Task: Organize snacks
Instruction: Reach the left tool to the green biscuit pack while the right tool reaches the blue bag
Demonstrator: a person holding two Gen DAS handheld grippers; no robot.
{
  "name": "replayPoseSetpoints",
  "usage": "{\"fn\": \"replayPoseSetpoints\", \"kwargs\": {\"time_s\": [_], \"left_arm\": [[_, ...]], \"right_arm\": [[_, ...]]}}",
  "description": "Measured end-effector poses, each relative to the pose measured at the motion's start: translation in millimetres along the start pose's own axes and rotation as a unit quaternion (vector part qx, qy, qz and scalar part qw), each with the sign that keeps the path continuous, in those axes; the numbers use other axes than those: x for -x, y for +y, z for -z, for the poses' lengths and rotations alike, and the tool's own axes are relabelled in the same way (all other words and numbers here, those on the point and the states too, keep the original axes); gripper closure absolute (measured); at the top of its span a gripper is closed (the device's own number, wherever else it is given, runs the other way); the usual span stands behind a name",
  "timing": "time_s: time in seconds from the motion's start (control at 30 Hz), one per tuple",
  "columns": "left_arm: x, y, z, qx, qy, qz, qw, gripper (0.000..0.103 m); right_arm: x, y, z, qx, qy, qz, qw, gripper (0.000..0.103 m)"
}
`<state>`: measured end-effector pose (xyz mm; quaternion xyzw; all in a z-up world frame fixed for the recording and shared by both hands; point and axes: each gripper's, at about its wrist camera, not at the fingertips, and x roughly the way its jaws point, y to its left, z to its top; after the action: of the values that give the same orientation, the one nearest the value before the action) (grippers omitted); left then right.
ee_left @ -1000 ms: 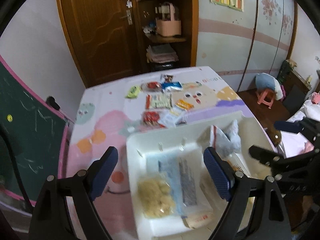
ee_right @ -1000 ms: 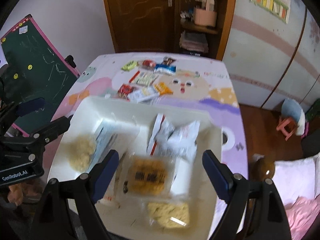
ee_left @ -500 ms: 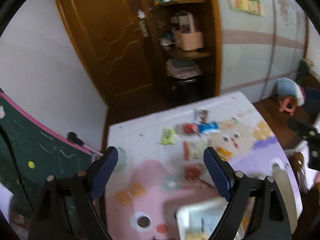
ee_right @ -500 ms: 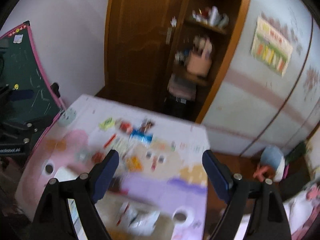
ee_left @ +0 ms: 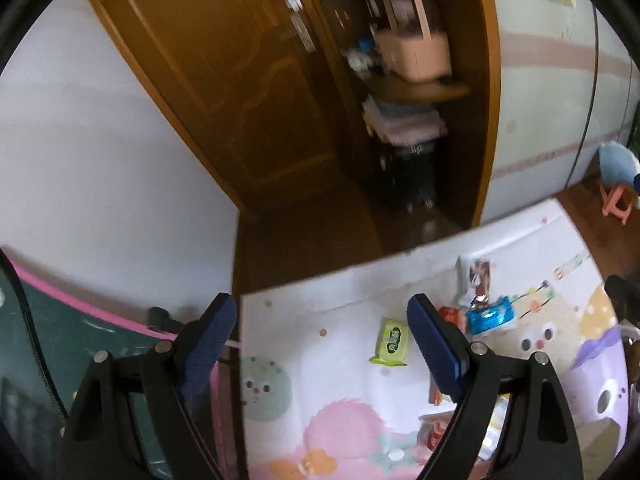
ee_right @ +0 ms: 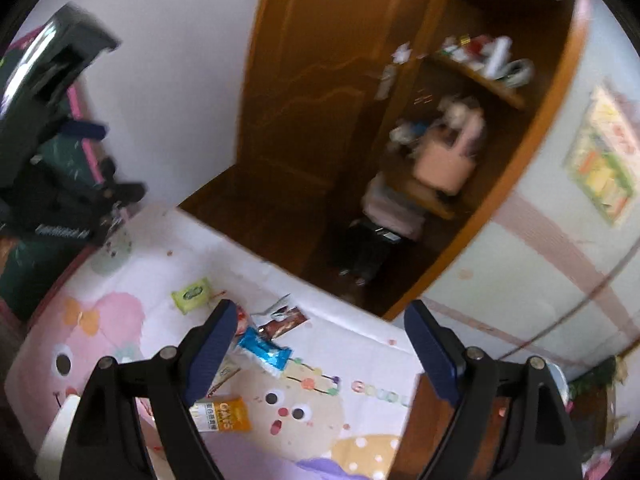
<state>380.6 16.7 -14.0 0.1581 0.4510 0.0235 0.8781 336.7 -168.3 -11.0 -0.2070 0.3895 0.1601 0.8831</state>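
The desk wears a smooth, printed cartoon cover with a slight sheen. At its 12 o'clock edge lie glossy snack wrappers: a shiny blue packet and a matt-looking green packet. The left gripper and right gripper are matt black plastic, jaws faced with ribbed blue pads. The door is varnished wood.

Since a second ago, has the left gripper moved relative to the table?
Yes. The left gripper has swung up and toward the table's far end: the white tray beneath it is gone from view, and the wooden door fills the frame.
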Motion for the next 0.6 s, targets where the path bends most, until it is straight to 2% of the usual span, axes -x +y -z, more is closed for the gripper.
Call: {"fn": "replayPoseSetpoints", "kwargs": {"time_s": [0.1, 0.2, 0.43, 0.6], "left_arm": [[-54.2, -9.7, 11.6, -0.006, 0.045, 0.023, 0.9987, 0.016], [-101.3, -27.2, 29.0, -0.034, 0.082, 0.039, 0.9953, 0.016], [-161.5, -53.3, 58.5, -0.063, 0.12, 0.075, 0.9879, 0.016], [-194.4, -58.6, 68.4, -0.054, 0.146, 0.089, 0.9839, 0.017]], "right_arm": [[-51.2, 2.8, 13.9, 0.007, 0.04, -0.02, 0.999, 0.017], [-94.7, 11.1, 31.5, 0.024, 0.073, -0.039, 0.996, 0.017], [-163.7, 35.6, 68.2, 0.069, 0.12, -0.078, 0.987, 0.017], [-193.5, 37.8, 72.3, 0.047, 0.123, -0.094, 0.987, 0.017]]}}
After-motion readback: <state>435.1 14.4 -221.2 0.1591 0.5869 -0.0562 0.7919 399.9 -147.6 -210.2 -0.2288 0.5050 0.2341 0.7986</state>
